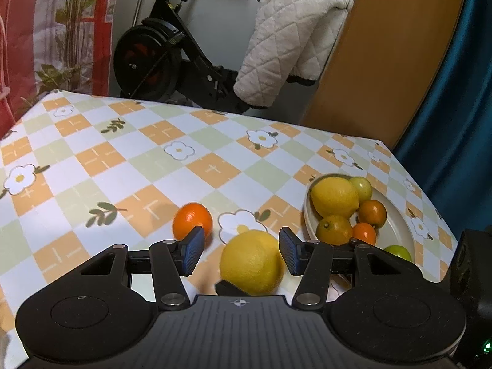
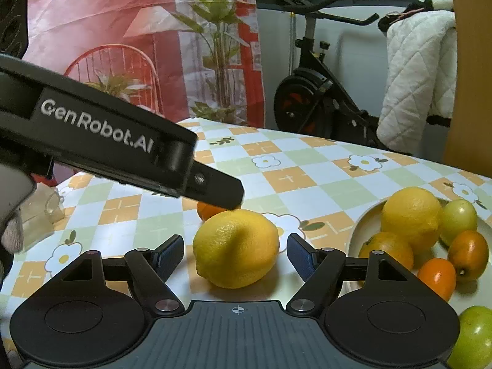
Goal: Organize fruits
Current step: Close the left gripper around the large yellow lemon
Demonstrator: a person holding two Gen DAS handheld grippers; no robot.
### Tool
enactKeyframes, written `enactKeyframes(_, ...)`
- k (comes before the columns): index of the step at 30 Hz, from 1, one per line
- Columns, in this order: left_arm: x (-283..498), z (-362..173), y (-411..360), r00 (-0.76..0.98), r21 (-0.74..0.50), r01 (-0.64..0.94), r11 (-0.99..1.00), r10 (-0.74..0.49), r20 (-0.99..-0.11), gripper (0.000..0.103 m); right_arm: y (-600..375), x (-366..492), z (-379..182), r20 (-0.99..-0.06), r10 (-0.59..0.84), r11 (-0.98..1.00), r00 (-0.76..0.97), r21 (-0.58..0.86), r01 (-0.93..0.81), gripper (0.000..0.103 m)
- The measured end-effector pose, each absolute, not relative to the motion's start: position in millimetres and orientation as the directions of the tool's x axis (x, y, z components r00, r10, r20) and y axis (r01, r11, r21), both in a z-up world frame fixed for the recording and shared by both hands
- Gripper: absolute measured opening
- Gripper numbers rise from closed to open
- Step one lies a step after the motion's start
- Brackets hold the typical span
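A loose yellow lemon (image 1: 252,263) (image 2: 236,247) lies on the checked tablecloth. My left gripper (image 1: 240,250) is open above it, fingers apart. My right gripper (image 2: 235,256) is open with the lemon between its blue pads, not touching. A small orange (image 1: 192,220) sits just beyond the left finger; in the right wrist view it (image 2: 207,210) is mostly hidden behind the left gripper's finger. A white plate (image 1: 399,215) (image 2: 366,218) at the right holds a lemon (image 1: 335,196), several small oranges and green fruits.
The table's far edge (image 1: 215,112) runs in front of an exercise bike (image 1: 160,58) and a white quilted cover (image 1: 289,40). A wooden panel (image 1: 384,46) stands at the right. A clear glass jar (image 2: 46,212) lies at the table's left.
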State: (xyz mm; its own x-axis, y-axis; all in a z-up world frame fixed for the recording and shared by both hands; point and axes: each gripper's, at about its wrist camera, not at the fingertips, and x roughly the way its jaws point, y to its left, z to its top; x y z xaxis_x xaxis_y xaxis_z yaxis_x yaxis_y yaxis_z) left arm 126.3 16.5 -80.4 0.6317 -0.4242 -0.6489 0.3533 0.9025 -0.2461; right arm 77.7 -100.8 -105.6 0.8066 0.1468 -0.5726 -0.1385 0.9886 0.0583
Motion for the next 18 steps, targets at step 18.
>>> enactKeyframes(18, 125.5, -96.6, 5.3, 0.595, -0.232, 0.379, 0.896, -0.428, -0.680, 0.059, -106.9, 81.6, -111.3, -0.589, 0.153, 0.988, 0.793, 0.091, -0.123, 0.059)
